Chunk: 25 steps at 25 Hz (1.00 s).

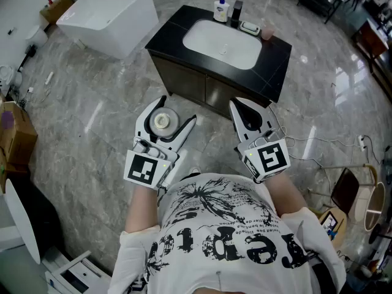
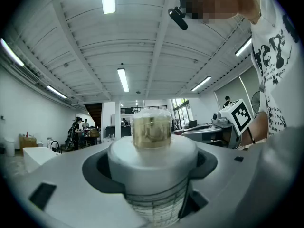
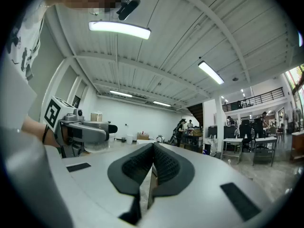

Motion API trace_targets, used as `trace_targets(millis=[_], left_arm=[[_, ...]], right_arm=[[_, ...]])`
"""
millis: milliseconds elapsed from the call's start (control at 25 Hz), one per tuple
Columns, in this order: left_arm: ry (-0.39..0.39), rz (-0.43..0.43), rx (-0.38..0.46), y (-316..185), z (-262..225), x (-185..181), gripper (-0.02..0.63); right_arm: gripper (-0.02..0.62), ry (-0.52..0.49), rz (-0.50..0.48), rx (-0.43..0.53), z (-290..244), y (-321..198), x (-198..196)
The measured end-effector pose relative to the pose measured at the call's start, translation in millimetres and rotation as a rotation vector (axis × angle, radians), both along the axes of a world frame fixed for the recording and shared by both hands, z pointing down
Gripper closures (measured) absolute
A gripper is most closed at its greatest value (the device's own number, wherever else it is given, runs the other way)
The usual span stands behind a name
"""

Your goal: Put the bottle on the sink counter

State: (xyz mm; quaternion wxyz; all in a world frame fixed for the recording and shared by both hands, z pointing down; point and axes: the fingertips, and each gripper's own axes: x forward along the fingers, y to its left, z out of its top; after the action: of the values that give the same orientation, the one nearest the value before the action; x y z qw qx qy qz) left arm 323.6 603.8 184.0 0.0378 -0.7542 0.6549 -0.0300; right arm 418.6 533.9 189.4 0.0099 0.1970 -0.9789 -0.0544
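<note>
In the head view my left gripper (image 1: 177, 110) is shut on the bottle (image 1: 162, 121), whose round white cap faces up between the jaws. The left gripper view has the bottle (image 2: 152, 151) filling the gap of the left gripper (image 2: 152, 184), a clear, yellowish top above a white collar. My right gripper (image 1: 237, 105) is beside it, shut with nothing in it; its dark pads (image 3: 161, 163) meet in the right gripper view. The black sink counter (image 1: 277, 60) with a white basin (image 1: 222, 43) stands on the floor ahead of both grippers.
On the counter's far edge stand a soap bottle (image 1: 221, 8), a black faucet (image 1: 236, 12), a soap dish (image 1: 250, 27) and a pink cup (image 1: 267, 31). A white bathtub (image 1: 110, 17) is at the far left, cardboard boxes (image 1: 15, 133) at the left, and cables (image 1: 318, 143) lie right.
</note>
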Motion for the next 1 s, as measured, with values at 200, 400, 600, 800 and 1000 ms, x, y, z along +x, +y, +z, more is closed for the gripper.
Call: trace_targets(millis=[200, 400, 600, 800, 1000], left_arm=[[0.036, 0.024, 0.078, -5, -11, -6, 0.256], [0.038, 0.036, 0.071, -8, -8, -22, 0.256], [0.054, 0.061, 0.089, -15, -5, -44, 0.256], [0.066, 0.089, 0.082, -23, 4, -76, 0.256], [0.072, 0.099, 0.067, -42, 14, -106, 0.256]], right_arm=[[0.583, 0.003, 0.005, 0.0, 0, -2, -12], [0.583, 0.006, 0.015, 0.0, 1, -3, -27], [0.581, -0.036, 0.049, -0.031, 2, -13, -47], [0.58, -0.02, 0.071, -0.033, 14, -21, -81], [0.58, -0.002, 0.133, -0.08, 26, -48, -104]])
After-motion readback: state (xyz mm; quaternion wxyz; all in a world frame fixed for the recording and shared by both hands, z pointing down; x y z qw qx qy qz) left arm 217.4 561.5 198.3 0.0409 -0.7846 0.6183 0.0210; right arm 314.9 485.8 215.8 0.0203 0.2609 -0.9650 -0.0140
